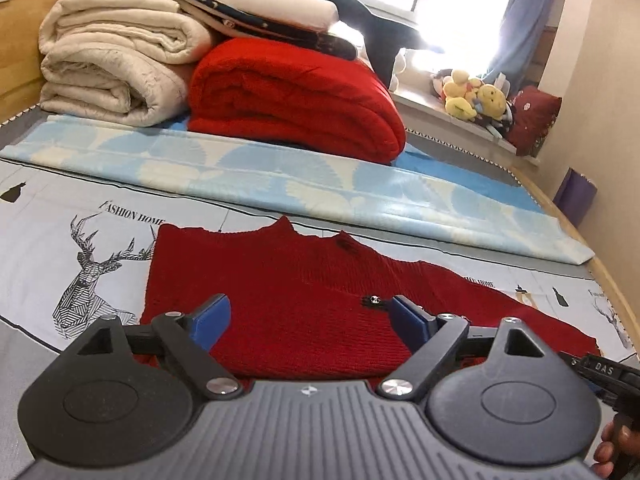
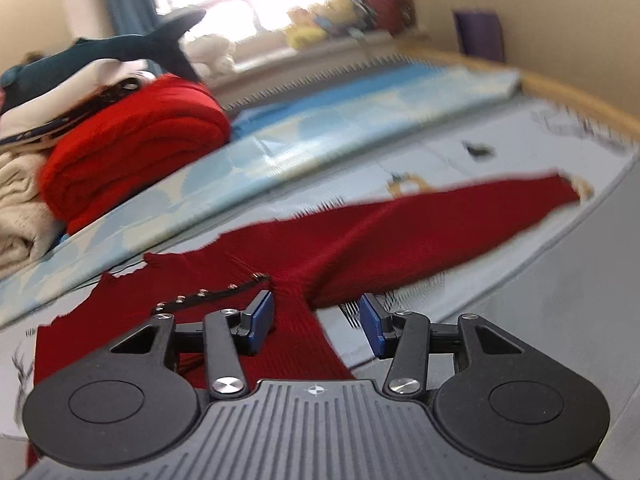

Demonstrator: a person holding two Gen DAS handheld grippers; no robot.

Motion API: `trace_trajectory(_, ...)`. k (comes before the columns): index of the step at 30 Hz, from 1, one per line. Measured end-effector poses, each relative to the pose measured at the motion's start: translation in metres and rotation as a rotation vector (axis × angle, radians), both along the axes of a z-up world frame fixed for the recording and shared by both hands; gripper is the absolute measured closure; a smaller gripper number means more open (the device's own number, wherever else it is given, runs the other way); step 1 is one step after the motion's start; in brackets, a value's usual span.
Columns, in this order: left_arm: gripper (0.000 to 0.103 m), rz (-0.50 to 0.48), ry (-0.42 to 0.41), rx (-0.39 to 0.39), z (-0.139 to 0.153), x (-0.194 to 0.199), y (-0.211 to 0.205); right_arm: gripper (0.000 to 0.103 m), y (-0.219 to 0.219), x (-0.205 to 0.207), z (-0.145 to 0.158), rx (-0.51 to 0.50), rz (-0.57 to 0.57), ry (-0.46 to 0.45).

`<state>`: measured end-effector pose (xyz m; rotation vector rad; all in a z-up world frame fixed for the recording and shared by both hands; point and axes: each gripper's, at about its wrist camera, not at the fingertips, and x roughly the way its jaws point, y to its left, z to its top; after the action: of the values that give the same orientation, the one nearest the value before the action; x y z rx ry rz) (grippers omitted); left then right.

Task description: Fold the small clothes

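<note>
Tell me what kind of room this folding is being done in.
Most likely a bedroom: the dark red sweater lies on a deer-print bedsheet, folded blankets are stacked behind it, and plush toys sit on a window ledge. Both grippers hover open over the sweater.

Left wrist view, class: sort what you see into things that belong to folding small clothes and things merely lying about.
Belongs to the job:
red knitted sweater, spread flat
left hand-held gripper, open
right hand-held gripper, open

Lying about:
folded red blanket
cream quilt
blue patterned cloth
plush toys
</note>
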<state>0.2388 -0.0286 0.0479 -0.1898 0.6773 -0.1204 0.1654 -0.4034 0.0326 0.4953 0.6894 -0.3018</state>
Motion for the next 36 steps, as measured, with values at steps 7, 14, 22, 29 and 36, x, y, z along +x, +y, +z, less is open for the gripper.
trace_trajectory(7,0.004,0.035,0.002,0.039,-0.005,0.017,-0.005,0.053,-0.008,0.022,-0.012,0.036,-0.046,0.029)
trace_trajectory(14,0.004,0.044,-0.03,0.082,-0.01,0.03,0.0,0.053,-0.012,0.039,-0.015,0.042,-0.033,0.034)
trace_trajectory(22,0.004,0.03,-0.011,0.133,-0.02,0.043,0.001,0.053,-0.019,0.052,-0.024,0.001,-0.066,0.072)
trace_trajectory(29,0.002,-0.034,0.044,0.12,-0.028,0.051,0.004,0.053,-0.063,0.053,-0.049,0.038,-0.225,0.107)
trace_trajectory(36,0.001,-0.038,0.1,0.122,-0.038,0.056,0.005,0.053,-0.127,0.036,-0.07,0.059,-0.427,0.061)
